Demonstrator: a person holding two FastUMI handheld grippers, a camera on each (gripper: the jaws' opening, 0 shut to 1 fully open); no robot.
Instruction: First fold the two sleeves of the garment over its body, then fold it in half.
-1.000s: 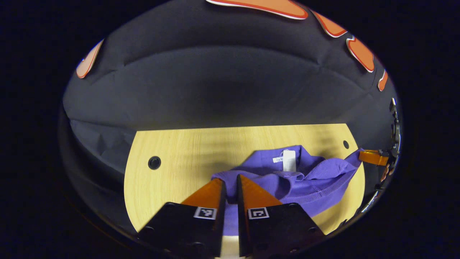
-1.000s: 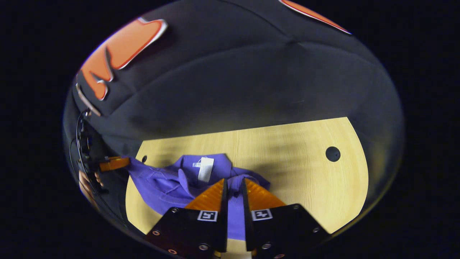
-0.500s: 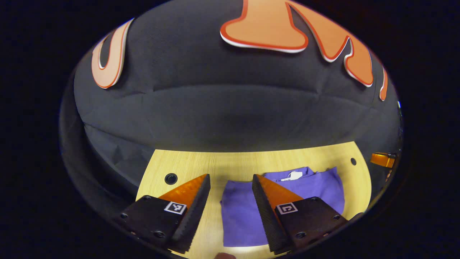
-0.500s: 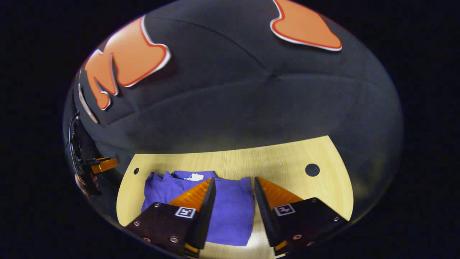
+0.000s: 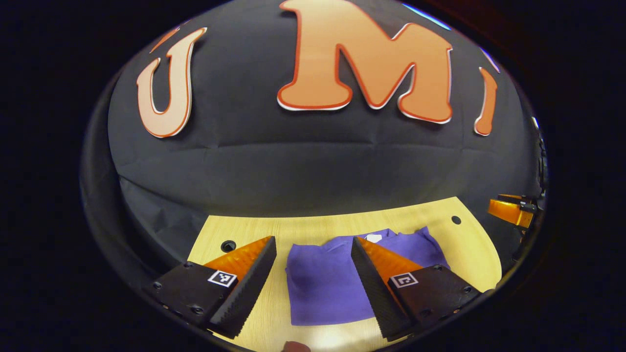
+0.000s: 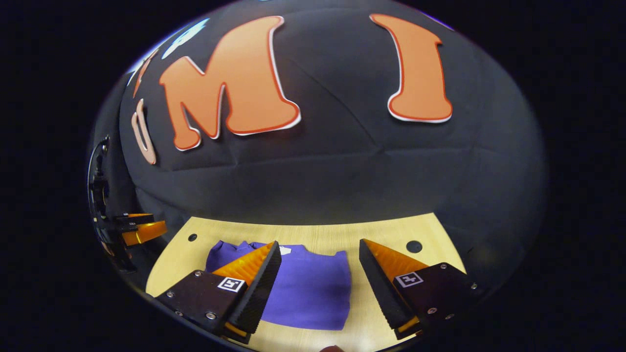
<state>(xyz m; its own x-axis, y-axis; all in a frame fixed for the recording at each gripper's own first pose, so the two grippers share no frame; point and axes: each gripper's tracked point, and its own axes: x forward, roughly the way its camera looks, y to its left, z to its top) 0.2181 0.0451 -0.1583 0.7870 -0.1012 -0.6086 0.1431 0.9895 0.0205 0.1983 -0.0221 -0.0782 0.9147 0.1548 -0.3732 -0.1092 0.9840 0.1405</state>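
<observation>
My left gripper (image 5: 313, 254) is released, its two wedge-shaped fingers spread wide with nothing between them; their inner faces are ridged like saw teeth, and each dark mounting block carries a small square marker. My right gripper (image 6: 319, 256) stands the same way, spread and holding nothing, with screws showing on its blocks. In the left gripper view the right gripper (image 5: 508, 211) shows small at the far right edge; in the right gripper view the left gripper (image 6: 139, 230) sits at the far left edge.

The garment (image 5: 323, 283) is purple, a soft knit, lying flat on the table below and between my fingers as a compact, roughly rectangular folded bundle. A small white tag (image 5: 373, 238) shows at its far edge.

The table (image 5: 254, 230) is pale wood with fine grain, rounded at the sides, with small dark round holes (image 6: 413, 246) near its far corners. Behind it hangs the booth's black cloth wall (image 5: 313, 166), creased with seams.
</observation>
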